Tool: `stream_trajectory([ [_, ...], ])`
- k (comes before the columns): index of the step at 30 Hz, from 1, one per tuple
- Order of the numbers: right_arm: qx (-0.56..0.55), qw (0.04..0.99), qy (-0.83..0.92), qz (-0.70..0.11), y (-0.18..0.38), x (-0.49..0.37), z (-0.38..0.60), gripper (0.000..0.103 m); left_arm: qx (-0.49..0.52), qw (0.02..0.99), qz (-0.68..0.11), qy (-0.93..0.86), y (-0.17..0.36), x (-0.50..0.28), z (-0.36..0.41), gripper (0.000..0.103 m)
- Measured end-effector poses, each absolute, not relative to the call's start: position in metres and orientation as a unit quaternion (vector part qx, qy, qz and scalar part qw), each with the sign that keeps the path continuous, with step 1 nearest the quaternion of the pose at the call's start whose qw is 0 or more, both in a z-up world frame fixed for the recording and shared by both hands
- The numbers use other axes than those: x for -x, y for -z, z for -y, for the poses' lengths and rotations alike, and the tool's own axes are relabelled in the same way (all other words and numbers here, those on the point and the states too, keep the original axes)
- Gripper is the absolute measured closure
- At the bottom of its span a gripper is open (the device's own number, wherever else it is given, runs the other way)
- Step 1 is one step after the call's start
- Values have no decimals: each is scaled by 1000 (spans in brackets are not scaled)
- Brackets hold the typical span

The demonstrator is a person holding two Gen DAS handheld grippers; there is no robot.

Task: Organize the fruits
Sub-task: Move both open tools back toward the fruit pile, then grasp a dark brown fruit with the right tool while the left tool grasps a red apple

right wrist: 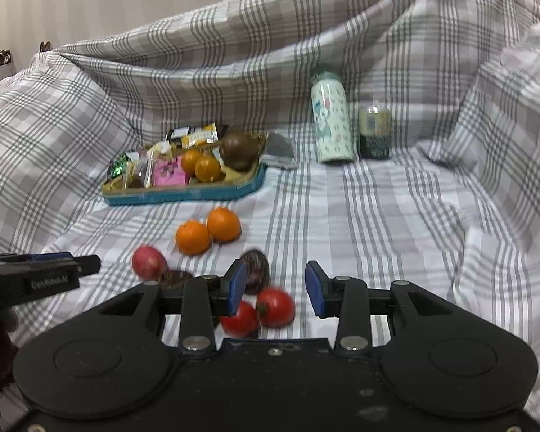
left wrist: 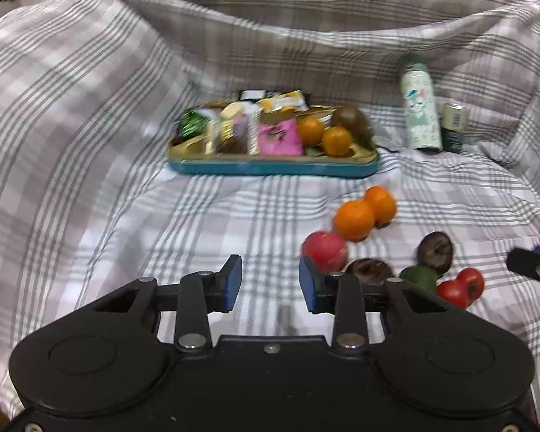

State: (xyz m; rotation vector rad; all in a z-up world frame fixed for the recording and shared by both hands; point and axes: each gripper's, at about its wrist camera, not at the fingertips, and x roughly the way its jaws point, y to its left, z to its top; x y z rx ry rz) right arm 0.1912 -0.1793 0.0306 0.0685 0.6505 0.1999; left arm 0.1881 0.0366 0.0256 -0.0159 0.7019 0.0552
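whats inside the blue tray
The blue tray holds two small oranges, a brown round fruit and snack packets. Anything beneath the packets is covered.

Cloth (left wrist: 90, 144): pale lilac-and-white check with grey-green plaid lines, covering the whole surface; tray (left wrist: 270, 169) at 12 o'clock in the left wrist view has a teal wall and tan inside, holding a pink packet (left wrist: 280, 138), a green foil wrapper (left wrist: 192, 124), two orange fruits (left wrist: 336, 140) and one brown fruit (left wrist: 349, 117). Loose fruit at 3 to 4 o'clock: two oranges (left wrist: 354, 219), one pinkish-red apple (left wrist: 324, 250), dark brown fruits (left wrist: 435, 252), one green fruit (left wrist: 419, 277), two red tomatoes (right wrist: 275, 306). Bottle (right wrist: 333, 122) at 1 o'clock is mint-white with a small printed pattern, the can (right wrist: 374, 133) beside it is cream over dark green; both grippers are black with blue pads (left wrist: 234, 280).
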Motion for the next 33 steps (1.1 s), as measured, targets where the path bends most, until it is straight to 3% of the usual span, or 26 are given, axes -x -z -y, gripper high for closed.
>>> stream_trajectory([
  [16,-17,947,-112,-300,-29,-250,159,64,-12,939,-342,29,-12,-227,-13,59],
  [33,-36,920,-122,-370,12,-266,153,64,-11,938,-345,35,9,-237,-14,52],
])
